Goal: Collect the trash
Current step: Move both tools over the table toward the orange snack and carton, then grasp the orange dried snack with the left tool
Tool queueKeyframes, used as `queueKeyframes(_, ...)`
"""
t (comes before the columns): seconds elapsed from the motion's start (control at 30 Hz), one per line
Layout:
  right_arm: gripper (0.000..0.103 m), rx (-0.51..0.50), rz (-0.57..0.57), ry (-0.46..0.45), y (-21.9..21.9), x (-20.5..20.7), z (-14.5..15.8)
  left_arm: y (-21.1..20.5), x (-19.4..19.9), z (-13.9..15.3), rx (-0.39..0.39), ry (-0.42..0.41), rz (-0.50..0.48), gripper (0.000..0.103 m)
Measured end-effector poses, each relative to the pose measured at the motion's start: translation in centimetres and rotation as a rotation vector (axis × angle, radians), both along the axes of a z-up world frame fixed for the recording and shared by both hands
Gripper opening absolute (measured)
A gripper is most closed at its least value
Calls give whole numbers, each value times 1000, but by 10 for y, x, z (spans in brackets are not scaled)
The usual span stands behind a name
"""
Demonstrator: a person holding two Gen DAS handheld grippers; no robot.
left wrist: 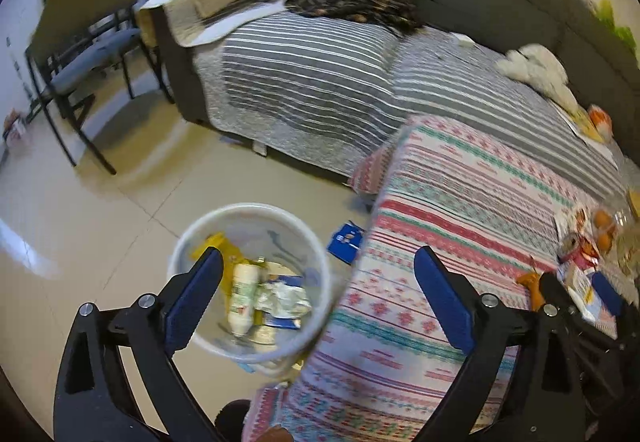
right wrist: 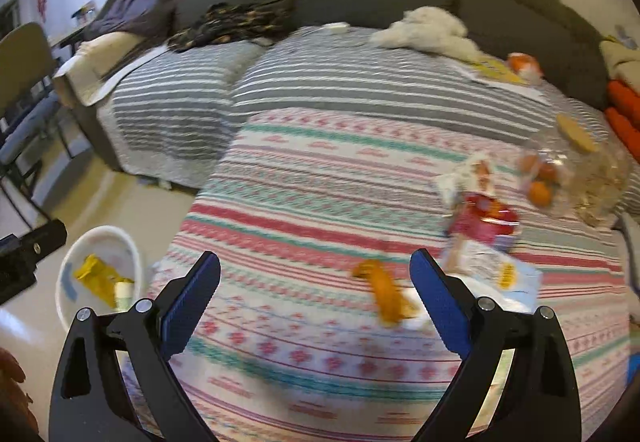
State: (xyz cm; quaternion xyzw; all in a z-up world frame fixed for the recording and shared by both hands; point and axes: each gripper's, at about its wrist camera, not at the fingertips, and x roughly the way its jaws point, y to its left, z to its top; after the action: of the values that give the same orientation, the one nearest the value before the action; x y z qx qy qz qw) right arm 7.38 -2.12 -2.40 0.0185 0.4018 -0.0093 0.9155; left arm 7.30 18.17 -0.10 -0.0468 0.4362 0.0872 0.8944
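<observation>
Already partly filled, the white bin (left wrist: 250, 282) on the floor holds a bottle (left wrist: 242, 298), a yellow wrapper (right wrist: 98, 278) and crumpled paper. More litter waits on the patterned desk (right wrist: 320, 201): an orange peel (right wrist: 386, 296), a white packet (right wrist: 500, 274) and a red wrapper (right wrist: 482, 219). Both left tongs (left wrist: 318, 296), above the bin's edge, and right tongs (right wrist: 316, 300), near the peel, gape wide and empty.

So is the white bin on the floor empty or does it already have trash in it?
Partly filled: the white bin holds a yellow wrapper, a white bottle and crumpled paper.
</observation>
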Motion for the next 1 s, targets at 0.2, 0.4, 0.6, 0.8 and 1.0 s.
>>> queueKeyframes(0.2,95,-76,-85,-18,-48,-11,-2,-56,7,-12,30,25,-107,93)
queueKeyframes(0.4,95,-141,-170,10,-106,-17,-23,-103,15,-24,48,47,-184,93)
queueKeyframes(0.6,95,-106,-263,79,-165,-17,-40,-158,21,-49,92,95,-284,93)
queueKeyframes(0.8,95,-44,-286,112,-207,-9,-48,-194,36,-74,14,168,-310,92)
queueKeyframes(1.0,95,-46,-143,105,-216,3,-56,-213,62,-96,-108,211,-254,72)
